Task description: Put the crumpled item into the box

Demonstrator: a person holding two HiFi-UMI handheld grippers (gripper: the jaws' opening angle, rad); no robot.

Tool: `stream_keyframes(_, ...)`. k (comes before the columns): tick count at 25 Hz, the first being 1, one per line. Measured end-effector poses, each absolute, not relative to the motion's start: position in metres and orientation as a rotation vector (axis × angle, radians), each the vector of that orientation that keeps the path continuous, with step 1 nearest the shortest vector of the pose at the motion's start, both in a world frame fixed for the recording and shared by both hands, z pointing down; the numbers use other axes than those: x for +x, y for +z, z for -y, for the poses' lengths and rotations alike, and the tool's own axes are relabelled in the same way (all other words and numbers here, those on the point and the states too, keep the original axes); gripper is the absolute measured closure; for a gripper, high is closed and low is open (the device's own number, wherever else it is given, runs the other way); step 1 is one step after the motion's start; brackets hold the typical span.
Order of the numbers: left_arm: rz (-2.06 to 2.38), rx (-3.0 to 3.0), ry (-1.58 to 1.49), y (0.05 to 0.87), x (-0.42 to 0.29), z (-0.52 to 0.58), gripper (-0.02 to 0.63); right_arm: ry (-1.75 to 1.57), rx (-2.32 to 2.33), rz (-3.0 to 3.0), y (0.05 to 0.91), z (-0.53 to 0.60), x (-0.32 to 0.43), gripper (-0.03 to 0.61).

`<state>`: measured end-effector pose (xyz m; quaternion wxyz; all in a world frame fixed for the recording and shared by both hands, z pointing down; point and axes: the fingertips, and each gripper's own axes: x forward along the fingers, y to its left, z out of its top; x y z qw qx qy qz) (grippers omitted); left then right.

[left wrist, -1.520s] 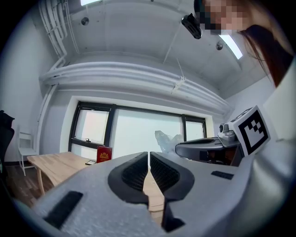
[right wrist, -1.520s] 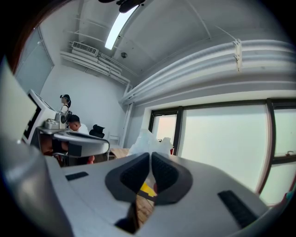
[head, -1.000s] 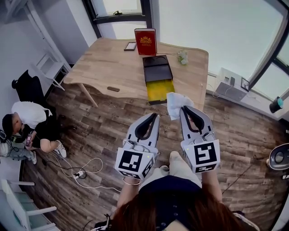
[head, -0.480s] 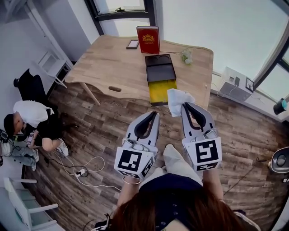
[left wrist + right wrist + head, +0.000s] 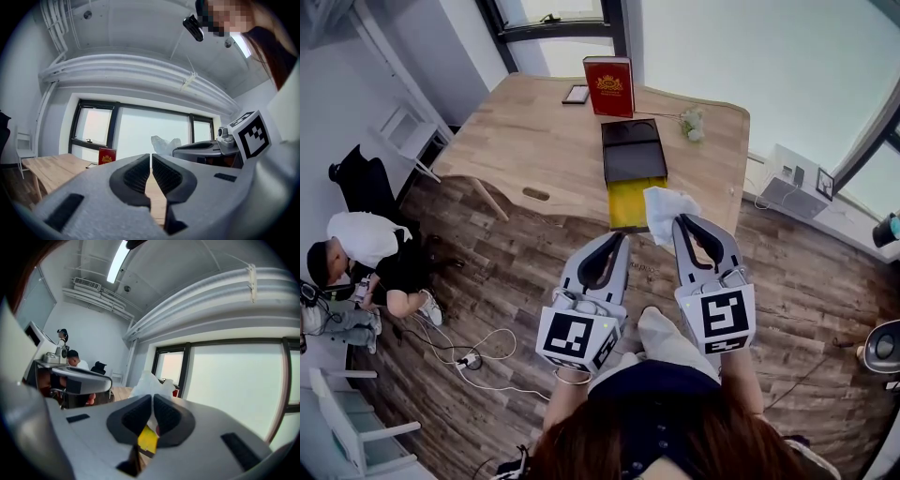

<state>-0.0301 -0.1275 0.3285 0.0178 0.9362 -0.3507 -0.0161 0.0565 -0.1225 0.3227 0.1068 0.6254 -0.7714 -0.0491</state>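
Table [image 5: 525,141] fills the upper middle of the head view, with windows behind it. Box [image 5: 633,159] lies lengthwise on the table, right of centre, its near end at the table's front edge. An upright item [image 5: 608,86] stands just behind the box's far end, with a small flat object [image 5: 575,94] just left of it. A small cluster [image 5: 692,123] sits to the box's right. Crumpled item [image 5: 666,212] hangs just right of the box's near end, pinched at the tips of the right gripper [image 5: 678,223]. Left gripper [image 5: 622,240] is beside it to the left, over floor before the table. A seated person [image 5: 370,258] is on the floor far left, with cables [image 5: 478,361] between that person and the grippers. A chair [image 5: 405,141] stands left of the table.
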Motion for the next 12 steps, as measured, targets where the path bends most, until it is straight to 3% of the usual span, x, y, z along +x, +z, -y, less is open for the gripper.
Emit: stream_keyframes(12, 1.109, 2.886, -0.021, 0.334, -0.007, 0.177, 0.577, -0.119, 1.785, 2.291, 0.335, 0.176, 0.073, 0.546)
